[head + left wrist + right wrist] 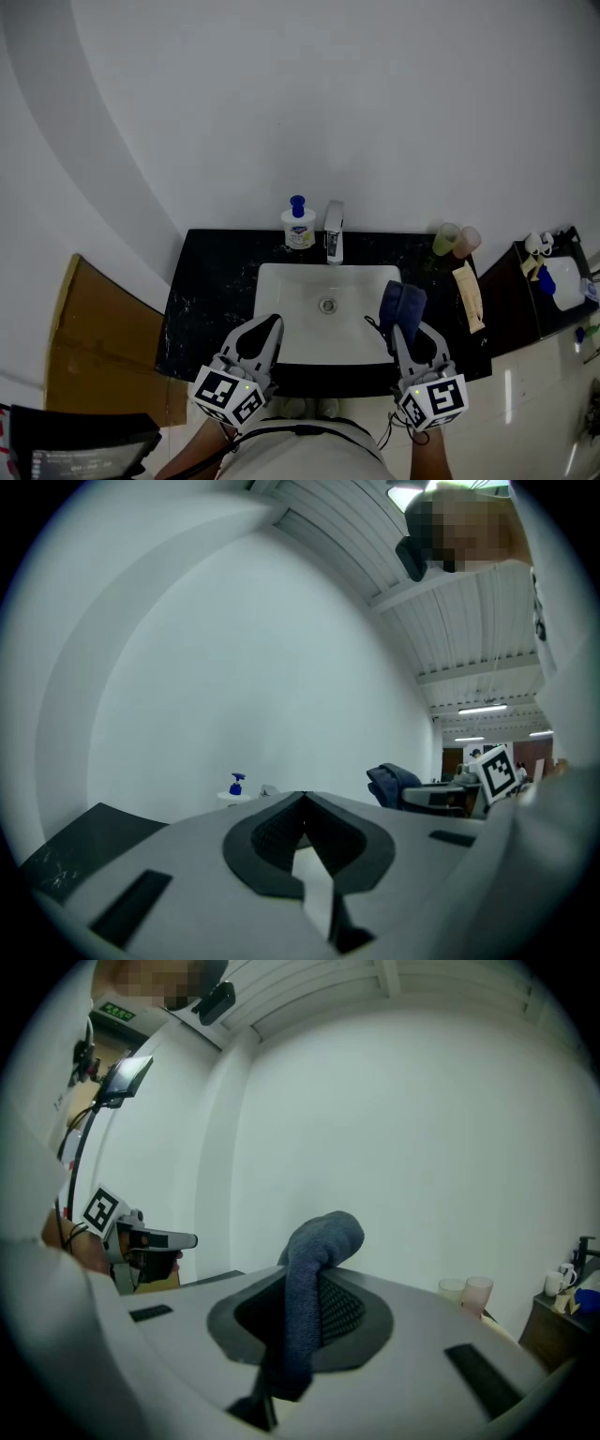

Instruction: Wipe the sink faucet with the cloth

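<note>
The dark blue cloth is pinched in the right gripper, whose jaws are closed narrowly on it. In the right gripper view the cloth rises between the pads and folds over past the tips. It hangs above the right part of the white sink, near the front edge and well apart from the faucet. The faucet stands upright at the far middle of the basin, on the black counter. The left gripper is over the sink's near left edge; in its own view the left gripper has its tips together with nothing between them. A white soap bottle with a blue pump stands just left of the faucet. Two cups stand at the counter's far right corner.
</note>
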Tool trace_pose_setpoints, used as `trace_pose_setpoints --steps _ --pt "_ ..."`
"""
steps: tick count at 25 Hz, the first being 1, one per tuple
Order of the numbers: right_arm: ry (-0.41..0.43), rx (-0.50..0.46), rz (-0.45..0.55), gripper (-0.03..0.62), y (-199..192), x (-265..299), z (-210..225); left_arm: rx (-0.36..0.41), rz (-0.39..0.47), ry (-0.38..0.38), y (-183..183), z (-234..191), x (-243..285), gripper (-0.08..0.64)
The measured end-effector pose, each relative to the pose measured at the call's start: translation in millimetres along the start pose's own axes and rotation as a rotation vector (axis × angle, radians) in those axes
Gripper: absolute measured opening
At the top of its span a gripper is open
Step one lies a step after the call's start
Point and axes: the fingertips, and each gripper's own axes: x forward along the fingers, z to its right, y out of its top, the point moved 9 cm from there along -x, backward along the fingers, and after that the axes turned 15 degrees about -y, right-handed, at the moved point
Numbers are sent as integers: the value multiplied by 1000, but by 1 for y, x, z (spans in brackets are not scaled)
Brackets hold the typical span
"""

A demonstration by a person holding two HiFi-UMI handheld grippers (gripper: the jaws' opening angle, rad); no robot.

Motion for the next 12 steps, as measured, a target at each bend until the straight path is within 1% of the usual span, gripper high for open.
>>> trace_pose_setpoints --steps 3,7,12 --pt "-1 -3 -2 58 -1 -2 0 4 11 -13 -5 0 1 2" --pt "-2 4 -7 58 -2 -2 1 2 8 -17 -3 2 3 2" --pt "8 1 -9 58 -2 -2 -1 1 25 -30 -13 0 1 2"
